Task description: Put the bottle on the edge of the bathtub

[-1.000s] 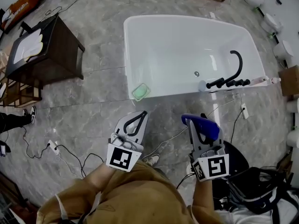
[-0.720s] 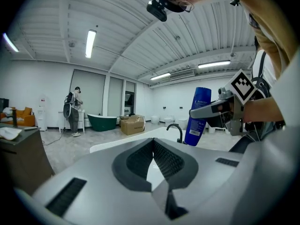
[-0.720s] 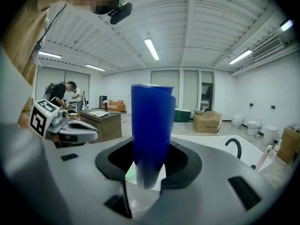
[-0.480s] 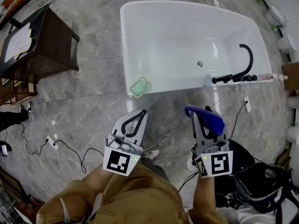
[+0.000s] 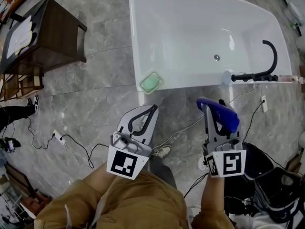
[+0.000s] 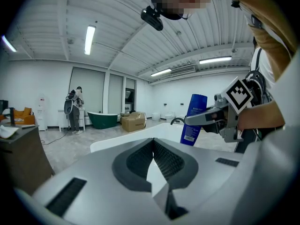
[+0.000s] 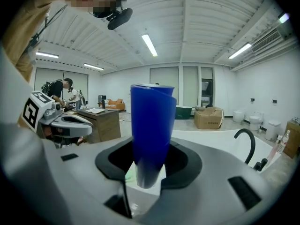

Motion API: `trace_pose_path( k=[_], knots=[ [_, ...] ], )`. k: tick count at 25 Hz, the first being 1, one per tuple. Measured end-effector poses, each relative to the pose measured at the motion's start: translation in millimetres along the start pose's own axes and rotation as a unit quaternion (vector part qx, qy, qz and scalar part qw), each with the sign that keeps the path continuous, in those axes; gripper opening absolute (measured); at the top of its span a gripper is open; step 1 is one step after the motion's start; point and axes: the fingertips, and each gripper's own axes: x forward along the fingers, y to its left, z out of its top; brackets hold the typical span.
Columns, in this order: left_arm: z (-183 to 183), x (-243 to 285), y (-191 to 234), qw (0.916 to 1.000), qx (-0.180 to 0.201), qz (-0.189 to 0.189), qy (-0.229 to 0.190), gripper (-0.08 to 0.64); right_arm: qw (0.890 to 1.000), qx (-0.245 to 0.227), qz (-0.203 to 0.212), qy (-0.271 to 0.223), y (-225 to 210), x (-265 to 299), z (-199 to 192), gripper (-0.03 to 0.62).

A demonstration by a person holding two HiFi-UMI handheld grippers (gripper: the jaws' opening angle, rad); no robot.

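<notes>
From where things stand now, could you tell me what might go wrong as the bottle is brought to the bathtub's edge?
1. The blue bottle is tall and held upright by the right gripper. Set on the narrow bathtub rim, it could topple into the tub or onto the floor.
2. The near rim also carries a green soap dish and a black faucet. Setting the bottle down close to either could knock it.

One bottle [image 5: 225,119], one white bathtub [image 5: 135,42], two tools [image 5: 152,109] [image 5: 213,109]
</notes>
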Motion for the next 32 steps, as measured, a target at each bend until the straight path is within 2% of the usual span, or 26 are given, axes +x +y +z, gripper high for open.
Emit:
trace_pose_path(
  k=[14, 22, 32],
  knots=[
    [-49.4, 20.4, 8.8, 0.9992, -0.032, -0.001, 0.023, 0.007, 1.000, -0.004, 0.007, 0.014, 2.5, 45.3, -54.0, 0.160],
    [-72.9, 31.4, 15.4, 0.9989, -0.041, -0.004, 0.022, 0.008, 1.000, -0.011, 0.006, 0.023, 3.4, 73.4, -79.8, 0.160],
    [-105.1, 51.1, 22.7, 0.9981, -0.053, -0.012, 0.028, 0.007, 0.999, -0.003, -0.010, 0.033, -12.9, 109.7, -120.3, 0.160]
  ],
)
